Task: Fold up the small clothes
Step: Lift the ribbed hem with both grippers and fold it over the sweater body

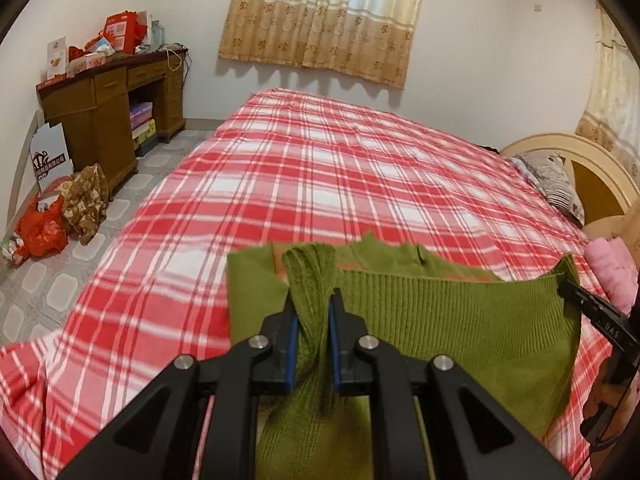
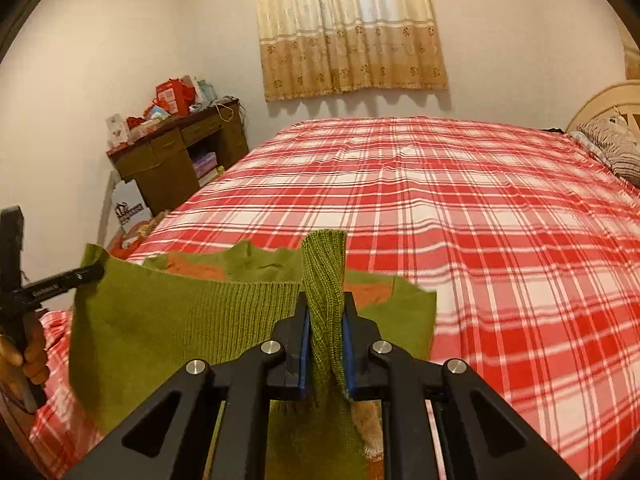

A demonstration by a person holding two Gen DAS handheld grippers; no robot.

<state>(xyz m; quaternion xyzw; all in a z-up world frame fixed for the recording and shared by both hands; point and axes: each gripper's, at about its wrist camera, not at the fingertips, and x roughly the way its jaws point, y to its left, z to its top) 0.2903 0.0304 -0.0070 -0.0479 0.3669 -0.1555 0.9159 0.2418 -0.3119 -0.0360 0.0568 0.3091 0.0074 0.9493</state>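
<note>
Pinching green sweater (image 1: 460, 320) ribbing, each hand-held gripper (image 1: 312, 300) (image 2: 324, 304) is clenched; only the left view shows pink clothes (image 1: 612, 272).

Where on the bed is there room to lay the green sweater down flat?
Beyond the green sweater, the plaid bedspread lies bare up to the curtain wall. It is crowded by the pillow and the pink clothes.

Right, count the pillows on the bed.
1: a grey patterned pillow at the far right of the bed, against the headboard. More may sit hidden beyond the frame edge.
</note>
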